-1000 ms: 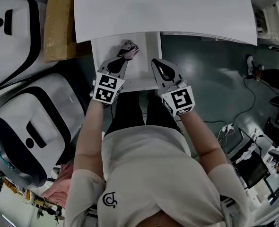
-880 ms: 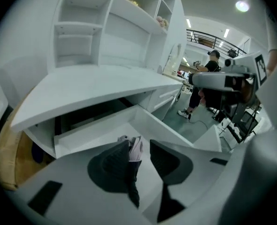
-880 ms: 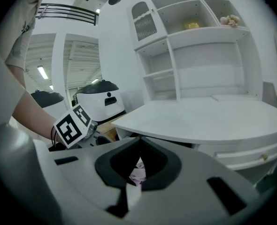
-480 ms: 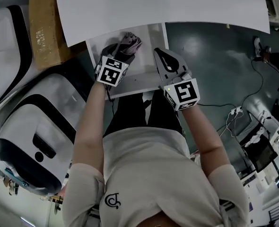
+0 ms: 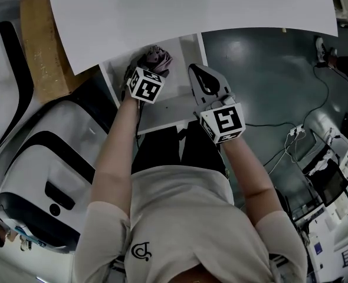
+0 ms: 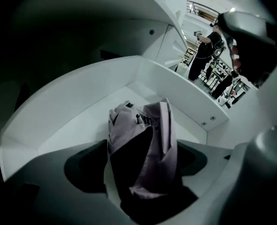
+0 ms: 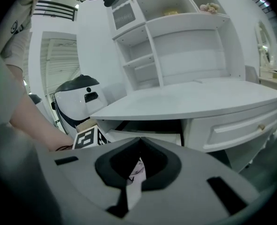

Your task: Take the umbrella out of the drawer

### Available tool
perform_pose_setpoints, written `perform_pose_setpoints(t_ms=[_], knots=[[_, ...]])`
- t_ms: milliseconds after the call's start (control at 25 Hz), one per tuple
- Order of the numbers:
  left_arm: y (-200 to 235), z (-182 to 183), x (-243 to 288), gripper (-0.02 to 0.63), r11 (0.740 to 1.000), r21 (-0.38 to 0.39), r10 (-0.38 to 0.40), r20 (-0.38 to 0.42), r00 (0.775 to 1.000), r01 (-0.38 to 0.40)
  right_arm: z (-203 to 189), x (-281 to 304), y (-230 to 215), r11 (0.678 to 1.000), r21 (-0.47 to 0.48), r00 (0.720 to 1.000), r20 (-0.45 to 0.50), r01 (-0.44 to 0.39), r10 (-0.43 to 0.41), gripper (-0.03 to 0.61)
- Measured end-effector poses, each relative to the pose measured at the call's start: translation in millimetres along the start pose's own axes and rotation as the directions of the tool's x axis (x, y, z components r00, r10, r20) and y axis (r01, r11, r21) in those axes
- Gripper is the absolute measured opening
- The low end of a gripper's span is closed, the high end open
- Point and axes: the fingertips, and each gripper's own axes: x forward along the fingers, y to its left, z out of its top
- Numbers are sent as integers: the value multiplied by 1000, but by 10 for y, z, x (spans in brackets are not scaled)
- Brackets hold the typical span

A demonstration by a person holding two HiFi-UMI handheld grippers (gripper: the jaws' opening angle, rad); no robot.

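1. The cube (image 5: 146, 85) on the left claw (image 5: 140, 69) carries black-and-white square markers.
2. Inside the drawer (image 6: 58, 111), the left claw has just been opening. Its jaws stand wide and released, with the folded umbrella (image 6: 150, 125) between them.
3. At the drawer's right edge, the right claw (image 7: 138, 142) is clenched on nothing.

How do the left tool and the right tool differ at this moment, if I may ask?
On the left tool the jaws have just been opening and stand apart round the umbrella; on the right tool they meet, holding nothing. The left tool dips into the drawer; the right tool sits at its right edge. Each carries a marker cube.
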Motion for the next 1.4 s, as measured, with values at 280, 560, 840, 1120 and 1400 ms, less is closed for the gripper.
perform_pose_setpoints(t_ms=[280,560,840,1120,1400], knots=[[138,-10,93,407,990,14,142,-30,989,-142,-34,-12,-148,999,24,999,-3,33,-33,6],[163,0,65,311,986,-12,164,-24,986,-165,-21,13,-190,999,35,999,3,41,-42,6],[203,-38,9,236,991,-72,106,-27,994,-108,-16,-10,-92,999,27,1000,-4,17,-17,6],[57,89,-185,230,995,-36,88,-25,996,-89,220,-95,-43,1000,0,1000,27,-9,9,6],[-63,324,-689,227,989,-34,147,73,986,-145,413,-302,-27,998,-28,997,52,-49,50,6]])
